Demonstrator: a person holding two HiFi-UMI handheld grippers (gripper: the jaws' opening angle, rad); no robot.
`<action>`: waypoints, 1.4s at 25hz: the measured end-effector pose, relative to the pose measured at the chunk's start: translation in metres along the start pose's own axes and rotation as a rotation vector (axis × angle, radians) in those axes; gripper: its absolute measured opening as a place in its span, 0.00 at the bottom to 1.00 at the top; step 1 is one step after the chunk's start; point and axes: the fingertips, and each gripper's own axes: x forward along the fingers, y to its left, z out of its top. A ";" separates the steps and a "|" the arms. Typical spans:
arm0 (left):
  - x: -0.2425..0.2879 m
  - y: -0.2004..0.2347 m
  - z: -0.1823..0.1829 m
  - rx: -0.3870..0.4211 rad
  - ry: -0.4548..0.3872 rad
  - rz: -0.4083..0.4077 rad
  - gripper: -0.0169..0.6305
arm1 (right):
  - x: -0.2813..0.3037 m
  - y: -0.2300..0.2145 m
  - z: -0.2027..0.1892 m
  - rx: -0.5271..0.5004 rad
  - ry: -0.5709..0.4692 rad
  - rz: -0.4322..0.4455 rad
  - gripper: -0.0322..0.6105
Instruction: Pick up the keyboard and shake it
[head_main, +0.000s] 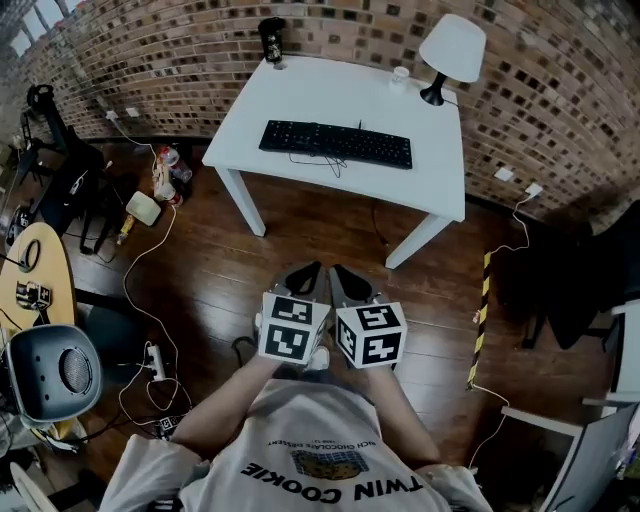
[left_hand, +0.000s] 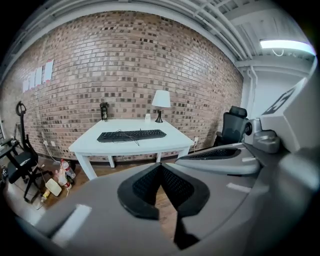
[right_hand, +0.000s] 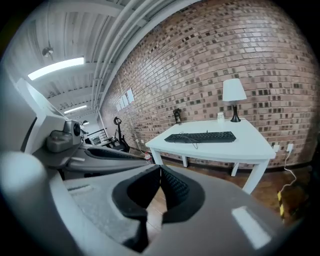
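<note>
On the white desk by the brick wall, upper centre, the keyboard lies lengthwise left to right. Your left tool and right tool, both clenched on nothing, sit well below it, equally far.

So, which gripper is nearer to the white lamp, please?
Right, narrowly. Both hover side by side over the floor, short of the table; the right gripper is on the side toward the lamp, the left gripper just beyond it.
</note>
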 end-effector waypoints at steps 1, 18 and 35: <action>0.005 0.001 0.002 -0.002 0.001 0.000 0.04 | 0.003 -0.003 0.002 -0.002 0.001 0.001 0.05; 0.104 0.050 0.054 -0.009 0.001 -0.040 0.04 | 0.088 -0.073 0.056 -0.011 0.005 -0.057 0.05; 0.211 0.160 0.124 0.000 0.026 -0.131 0.04 | 0.228 -0.118 0.134 0.021 0.051 -0.098 0.06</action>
